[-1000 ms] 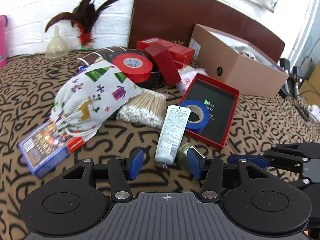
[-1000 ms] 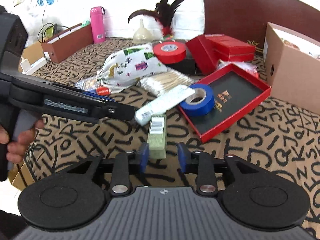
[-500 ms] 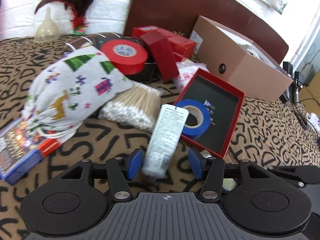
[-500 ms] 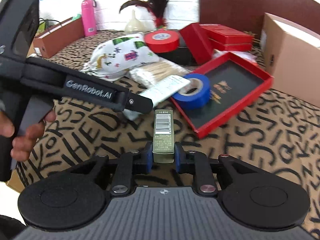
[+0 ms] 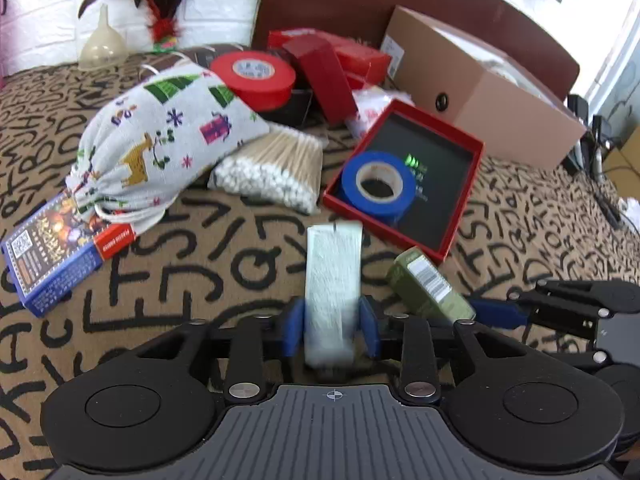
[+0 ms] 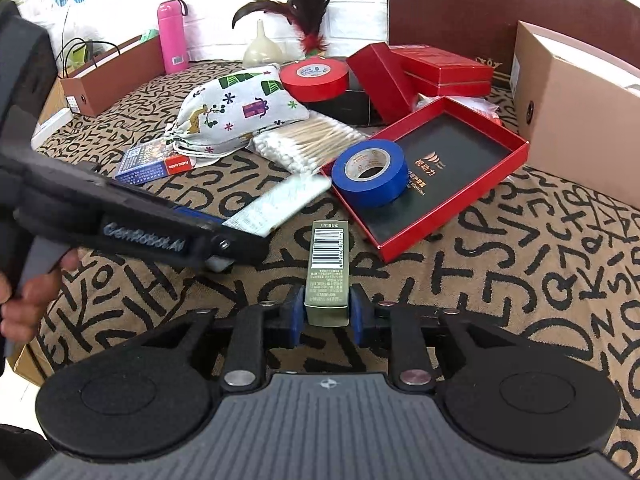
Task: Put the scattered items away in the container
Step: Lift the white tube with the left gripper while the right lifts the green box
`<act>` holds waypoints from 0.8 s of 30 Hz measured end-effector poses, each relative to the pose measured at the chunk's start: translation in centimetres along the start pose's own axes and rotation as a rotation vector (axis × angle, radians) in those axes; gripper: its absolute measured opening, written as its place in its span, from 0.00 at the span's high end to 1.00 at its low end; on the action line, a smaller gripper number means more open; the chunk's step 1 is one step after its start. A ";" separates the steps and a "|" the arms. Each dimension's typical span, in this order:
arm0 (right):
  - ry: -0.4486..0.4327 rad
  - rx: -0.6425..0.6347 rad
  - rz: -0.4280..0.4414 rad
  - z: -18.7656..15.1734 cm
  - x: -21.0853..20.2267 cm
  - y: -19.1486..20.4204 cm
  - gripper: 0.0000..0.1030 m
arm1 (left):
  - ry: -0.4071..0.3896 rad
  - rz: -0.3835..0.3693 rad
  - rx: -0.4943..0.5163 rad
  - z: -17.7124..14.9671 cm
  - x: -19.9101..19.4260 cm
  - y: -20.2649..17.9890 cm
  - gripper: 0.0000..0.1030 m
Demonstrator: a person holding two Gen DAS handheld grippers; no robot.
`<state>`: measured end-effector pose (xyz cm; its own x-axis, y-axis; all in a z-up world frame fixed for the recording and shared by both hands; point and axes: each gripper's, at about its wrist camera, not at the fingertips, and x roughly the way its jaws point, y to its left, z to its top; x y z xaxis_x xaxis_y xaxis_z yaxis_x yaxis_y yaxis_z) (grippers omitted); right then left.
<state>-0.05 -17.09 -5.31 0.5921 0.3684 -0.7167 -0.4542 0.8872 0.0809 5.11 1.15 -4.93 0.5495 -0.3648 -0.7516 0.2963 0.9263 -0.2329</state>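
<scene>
left gripper (image 5: 330, 330) jaws just closing around white tube (image 5: 333, 280), pads at its sides, grip looks seated. right gripper (image 6: 323, 311) clamped on green carton (image 6: 327, 270). lift both clear, carry over red tray (image 6: 516, 150) rim, set down beside blue tape (image 6: 370, 172).

Right hand-held gripper (image 6: 323, 312) clamps green box (image 6: 327, 270).

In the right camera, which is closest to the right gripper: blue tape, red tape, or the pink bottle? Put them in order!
From the right gripper:
1. Blue tape, just ahead, in the red tray.
2. Red tape, farther back, middle.
3. Pink bottle, far back left, by the wall.
</scene>
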 end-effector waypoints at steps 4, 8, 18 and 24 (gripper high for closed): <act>-0.006 0.000 -0.012 0.4 0.2 0.0 0.70 | -0.002 0.001 0.011 0.8 1.0 -0.5 0.39; -0.009 0.017 -0.034 0.8 0.5 -0.3 0.61 | -0.002 0.022 0.044 0.5 1.5 -1.0 0.41; -0.008 0.004 -0.014 0.9 1.1 0.0 0.62 | 0.022 0.012 0.068 0.2 1.5 -1.1 0.44; -0.006 -0.001 -0.015 0.9 1.0 0.1 0.65 | 0.020 0.034 0.084 -0.1 1.3 -1.4 0.53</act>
<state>1.10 -16.34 -5.43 0.6030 0.3565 -0.7137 -0.4454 0.8926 0.0696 5.39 -0.59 -5.65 0.5447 -0.3305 -0.7708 0.3424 0.9266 -0.1554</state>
